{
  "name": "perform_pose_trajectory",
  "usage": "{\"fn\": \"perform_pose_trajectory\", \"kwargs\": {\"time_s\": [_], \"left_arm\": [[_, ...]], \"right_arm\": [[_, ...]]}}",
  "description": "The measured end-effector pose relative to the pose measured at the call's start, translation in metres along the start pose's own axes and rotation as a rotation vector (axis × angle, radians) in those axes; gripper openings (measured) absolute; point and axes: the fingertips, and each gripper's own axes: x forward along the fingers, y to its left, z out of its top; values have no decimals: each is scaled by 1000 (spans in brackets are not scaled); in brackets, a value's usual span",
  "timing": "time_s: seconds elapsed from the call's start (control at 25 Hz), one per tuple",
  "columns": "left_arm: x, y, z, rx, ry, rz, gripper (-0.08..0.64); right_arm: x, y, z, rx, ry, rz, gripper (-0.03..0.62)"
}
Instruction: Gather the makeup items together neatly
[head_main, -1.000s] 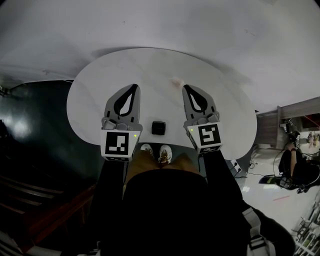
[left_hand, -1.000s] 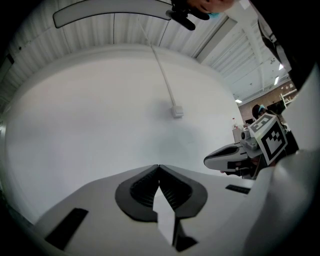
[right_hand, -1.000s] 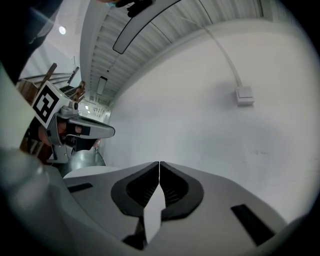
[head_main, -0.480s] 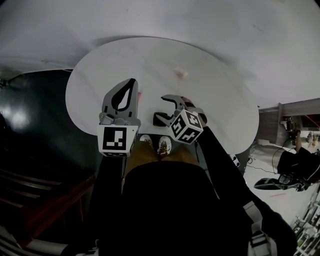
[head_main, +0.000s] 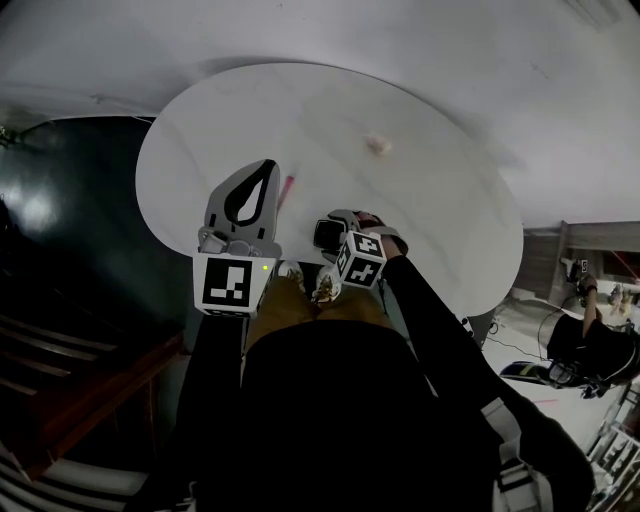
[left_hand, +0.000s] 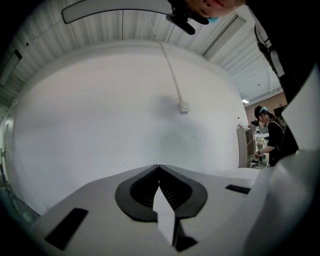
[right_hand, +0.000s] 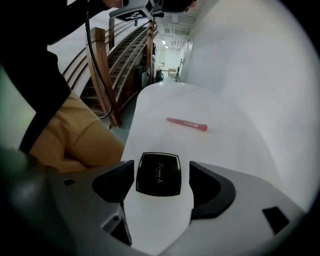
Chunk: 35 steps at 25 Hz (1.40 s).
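A black square compact (right_hand: 159, 173) lies flat near the front edge of the white oval table (head_main: 430, 220). My right gripper (right_hand: 161, 170) points steeply down over it. Its jaws have just been opening and now stand wide on either side of the compact (head_main: 324, 234), with a gap on each side. A pink pen (right_hand: 186, 124) lies further along the table, beside my left gripper (head_main: 266, 168) in the head view. The left gripper is shut with nothing in it and hovers level above the table. A small pale pink item (head_main: 378, 144) sits towards the far right.
The table's front edge runs just past the compact, with the person's mustard trousers (right_hand: 75, 135) beyond it. A wooden staircase (right_hand: 107, 65) rises past the table's end. A dark floor (head_main: 70, 220) lies left of the table. A person (left_hand: 272, 135) stands in the background.
My right gripper swung down and leftwards from beside the compact to right over it, tipping nose-down, and its jaws went from shut to wide open. The left gripper shifted only slightly.
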Motion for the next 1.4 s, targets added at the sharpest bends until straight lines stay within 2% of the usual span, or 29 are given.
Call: {"fn": "perform_pose_trajectory", "kwargs": {"time_s": [0.12,0.4,0.72,0.88,1.04,1.4], "left_arm": [[-5,2,0,-26,-2,8,15],[-11,9,-5,-19,18,21,15],[-8,7,-7,-14,19,16,16],[-6,5,-8,-9,26,17,15],[-5,3,-10,-5,31,9,16],[-1,-2,-12,15,29,-9,16]], "right_arm": [[13,7,-7,1,28,45,331],[19,0,-8,70,45,86,331],[20,-2,-8,94,33,97,333],[20,-2,-9,110,63,98,333],[16,-6,-12,114,72,69,333],[-11,-40,-4,150,26,-41,333]]}}
